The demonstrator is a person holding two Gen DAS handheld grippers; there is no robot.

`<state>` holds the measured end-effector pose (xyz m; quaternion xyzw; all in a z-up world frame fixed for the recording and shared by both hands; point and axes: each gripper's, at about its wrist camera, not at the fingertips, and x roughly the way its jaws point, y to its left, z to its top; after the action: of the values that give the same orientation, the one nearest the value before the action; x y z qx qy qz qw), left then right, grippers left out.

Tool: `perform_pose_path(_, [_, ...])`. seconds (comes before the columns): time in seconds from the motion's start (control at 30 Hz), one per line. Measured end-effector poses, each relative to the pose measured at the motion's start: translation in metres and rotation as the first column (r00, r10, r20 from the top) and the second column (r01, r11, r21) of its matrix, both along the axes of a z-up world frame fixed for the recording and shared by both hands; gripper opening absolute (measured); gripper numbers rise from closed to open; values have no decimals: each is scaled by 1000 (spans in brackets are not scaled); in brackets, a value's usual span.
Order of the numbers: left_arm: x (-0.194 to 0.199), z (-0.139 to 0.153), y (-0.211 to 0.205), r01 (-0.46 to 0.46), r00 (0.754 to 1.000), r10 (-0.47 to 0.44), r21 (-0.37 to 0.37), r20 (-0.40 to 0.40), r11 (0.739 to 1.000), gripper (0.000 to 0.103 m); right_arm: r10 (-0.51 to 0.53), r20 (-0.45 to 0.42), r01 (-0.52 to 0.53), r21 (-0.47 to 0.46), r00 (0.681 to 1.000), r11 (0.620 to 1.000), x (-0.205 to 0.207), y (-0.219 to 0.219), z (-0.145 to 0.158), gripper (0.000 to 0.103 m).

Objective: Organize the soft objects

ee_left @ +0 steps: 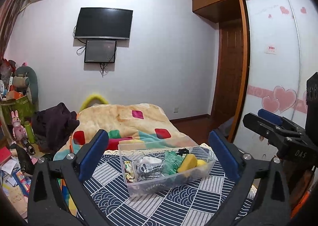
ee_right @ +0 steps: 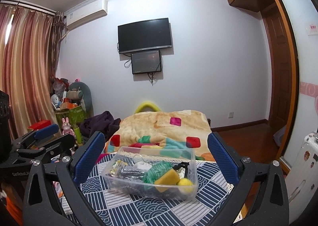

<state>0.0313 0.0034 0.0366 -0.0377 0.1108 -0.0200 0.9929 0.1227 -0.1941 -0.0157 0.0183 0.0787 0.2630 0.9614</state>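
A clear plastic bin (ee_left: 206, 168) (ee_right: 191, 182) sits on a blue-and-white patterned cloth (ee_left: 159, 204) (ee_right: 151, 208). In it lie a yellow sponge (ee_left: 187, 162) (ee_right: 167, 179), a yellow ball (ee_left: 201, 163) (ee_right: 185, 183), a green cloth (ee_left: 171, 163) (ee_right: 157, 170), a silvery crumpled item (ee_left: 149, 170) (ee_right: 129, 172), a white item (ee_left: 149, 160) and a floral cloth (ee_left: 128, 170). My left gripper (ee_left: 159, 154) is open and empty, just short of the bin. My right gripper (ee_right: 157, 158) is open and empty, also facing the bin. The right gripper also shows at the right edge of the left wrist view (ee_left: 278, 128); the left gripper shows at the left of the right wrist view (ee_right: 43, 140).
A bed with a beige blanket (ee_left: 123, 118) (ee_right: 163, 124) lies behind the bin. A dark garment (ee_left: 53, 124) (ee_right: 101, 124) is piled at its left. Cluttered boxes and toys (ee_left: 17, 106) (ee_right: 69, 106) stand left. A wardrobe (ee_left: 274, 62) and a suitcase (ee_right: 304, 166) are right.
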Motion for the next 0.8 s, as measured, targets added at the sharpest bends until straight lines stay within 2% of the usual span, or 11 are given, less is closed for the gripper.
perform_pose_path(0.8, [-1,-5,1,9,1000,-9,6,-7,1000,103,0,-2,0,4,1000,1000,-1,-1,2,103])
